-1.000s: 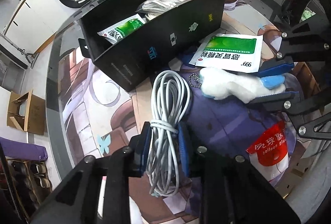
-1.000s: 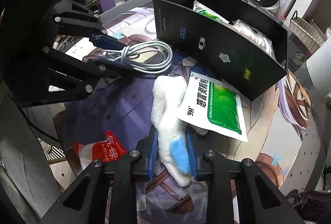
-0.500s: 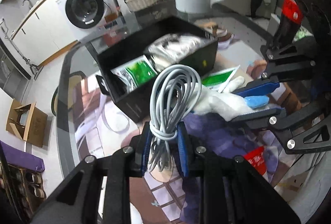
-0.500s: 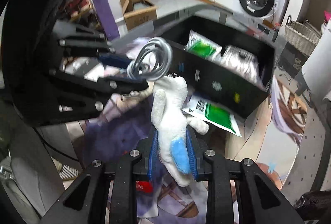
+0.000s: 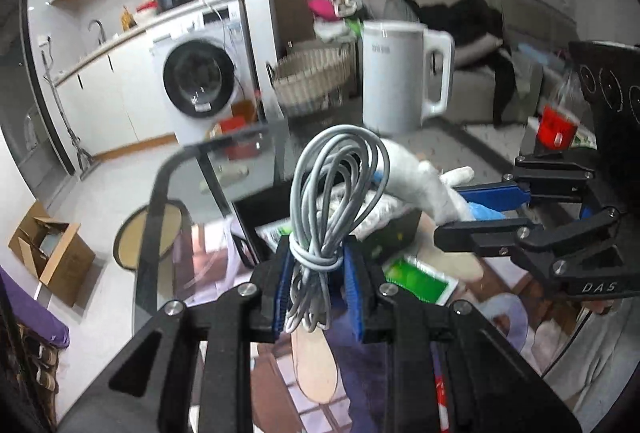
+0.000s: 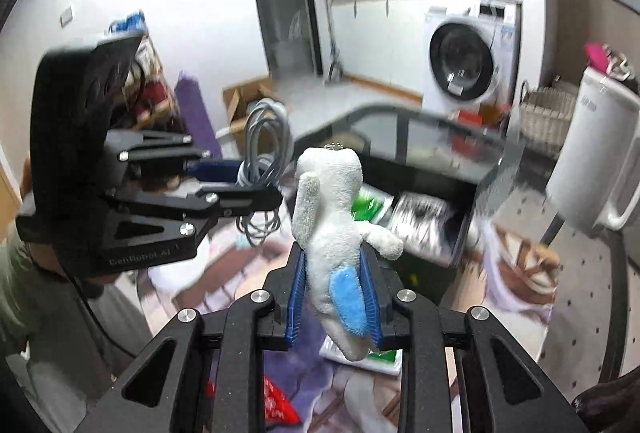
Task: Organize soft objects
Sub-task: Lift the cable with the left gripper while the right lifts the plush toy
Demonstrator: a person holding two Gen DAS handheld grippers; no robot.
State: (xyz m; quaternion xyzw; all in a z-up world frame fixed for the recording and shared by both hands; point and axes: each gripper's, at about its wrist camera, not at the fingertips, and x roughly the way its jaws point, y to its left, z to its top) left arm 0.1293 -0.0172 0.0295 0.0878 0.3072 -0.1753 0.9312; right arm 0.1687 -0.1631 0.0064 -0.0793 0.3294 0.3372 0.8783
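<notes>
My left gripper (image 5: pixel 318 273) is shut on a coiled grey cable (image 5: pixel 334 193) and holds it upright in the air above the table. My right gripper (image 6: pixel 334 293) is shut on a white plush toy (image 6: pixel 332 229) with a blue patch, also held up in the air. Each gripper shows in the other's view: the right one (image 5: pixel 472 211) with the plush toy (image 5: pixel 420 177), the left one (image 6: pixel 260 185) with the cable (image 6: pixel 266 137). The black storage box (image 6: pixel 440 185) lies below and beyond both, with a green-white sachet (image 6: pixel 370 205) and a silvery packet (image 6: pixel 420 213) inside.
A green-white sachet (image 5: pixel 420 281) lies on the patterned table mat below the grippers. A red packet (image 6: pixel 278 405) lies near the front edge. A white kettle (image 5: pixel 404 77) stands behind the box. A washing machine (image 5: pixel 196 81) and a wicker basket (image 5: pixel 312 81) are beyond the table.
Both grippers have risen from the table with their loads, the cable and the plush toy, and tilted up, so the views now look across the room over the black box.
</notes>
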